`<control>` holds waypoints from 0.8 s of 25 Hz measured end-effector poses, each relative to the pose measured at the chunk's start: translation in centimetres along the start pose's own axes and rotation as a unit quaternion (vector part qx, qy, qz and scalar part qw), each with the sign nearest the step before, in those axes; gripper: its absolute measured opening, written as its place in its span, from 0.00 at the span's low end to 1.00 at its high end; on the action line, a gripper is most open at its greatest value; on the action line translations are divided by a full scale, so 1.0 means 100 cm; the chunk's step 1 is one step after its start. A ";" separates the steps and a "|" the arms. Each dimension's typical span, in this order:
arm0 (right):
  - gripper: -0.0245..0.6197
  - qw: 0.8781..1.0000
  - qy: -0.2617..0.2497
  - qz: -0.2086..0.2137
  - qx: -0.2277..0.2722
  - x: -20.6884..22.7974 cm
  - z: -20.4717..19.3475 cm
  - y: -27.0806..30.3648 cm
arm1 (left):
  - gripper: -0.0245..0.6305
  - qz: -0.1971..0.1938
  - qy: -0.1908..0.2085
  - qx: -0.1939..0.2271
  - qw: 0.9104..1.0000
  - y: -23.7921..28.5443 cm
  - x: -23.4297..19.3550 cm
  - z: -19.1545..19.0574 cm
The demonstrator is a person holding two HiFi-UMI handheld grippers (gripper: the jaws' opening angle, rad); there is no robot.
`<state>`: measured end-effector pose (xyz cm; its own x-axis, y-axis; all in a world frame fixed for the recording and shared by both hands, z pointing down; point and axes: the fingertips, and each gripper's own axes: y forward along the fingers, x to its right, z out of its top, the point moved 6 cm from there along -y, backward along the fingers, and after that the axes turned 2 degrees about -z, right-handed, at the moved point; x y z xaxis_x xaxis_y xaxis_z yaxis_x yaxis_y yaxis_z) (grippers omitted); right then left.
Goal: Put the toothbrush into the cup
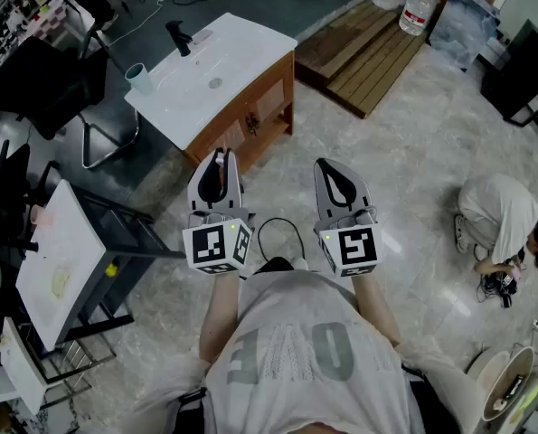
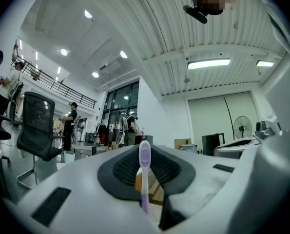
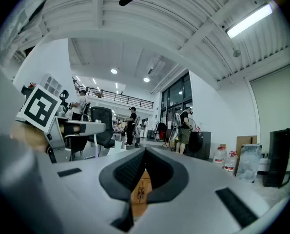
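At mid-frame the left gripper (image 1: 216, 165) pinches the toothbrush (image 2: 144, 165) upright. Beside it, the right gripper (image 1: 339, 177) is closed and empty. The cup (image 1: 139, 78) stands upper left on the sink (image 1: 237, 48).

The floor (image 1: 413, 152) is pale marble-like tile, and on it stand a wooden cabinet (image 1: 255, 116) with a white basin top (image 1: 250, 43) and a slatted wooden platform (image 1: 363, 52). Long ceiling lamps (image 2: 208, 63) light the hall, which has tall glass doors (image 2: 116, 116) and a black office chair (image 2: 37, 126).
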<state>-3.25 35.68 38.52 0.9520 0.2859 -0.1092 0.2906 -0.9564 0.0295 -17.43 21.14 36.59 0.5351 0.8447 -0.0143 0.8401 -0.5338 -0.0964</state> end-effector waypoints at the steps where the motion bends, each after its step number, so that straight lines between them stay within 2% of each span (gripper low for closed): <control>1: 0.08 1.000 -0.001 0.001 -0.002 0.000 0.000 -0.001 | 0.15 0.000 0.000 0.000 1.000 0.000 0.000 0.000; 6: 0.08 1.000 -0.005 0.012 -0.010 -0.001 -0.004 0.001 | 0.15 0.010 -0.005 -0.005 1.000 -0.002 -0.004 -0.002; 11: 0.09 0.998 0.048 0.042 -0.008 -0.006 -0.014 0.004 | 0.15 0.020 -0.004 -0.007 1.000 -0.011 -0.005 -0.005; 17: 0.09 0.996 0.039 0.072 -0.036 -0.027 -0.027 0.003 | 0.15 0.043 -0.009 -0.034 0.998 -0.012 -0.020 -0.020; 20: 0.09 0.995 0.025 0.081 -0.043 -0.031 -0.032 0.006 | 0.15 0.050 -0.002 -0.034 0.998 -0.004 -0.025 -0.021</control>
<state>-5.74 34.41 42.07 0.9902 0.1323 -0.0459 0.1372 -0.9822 0.1286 -18.88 19.12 38.77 0.6155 0.7877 -0.0251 0.7873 -0.6160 -0.0269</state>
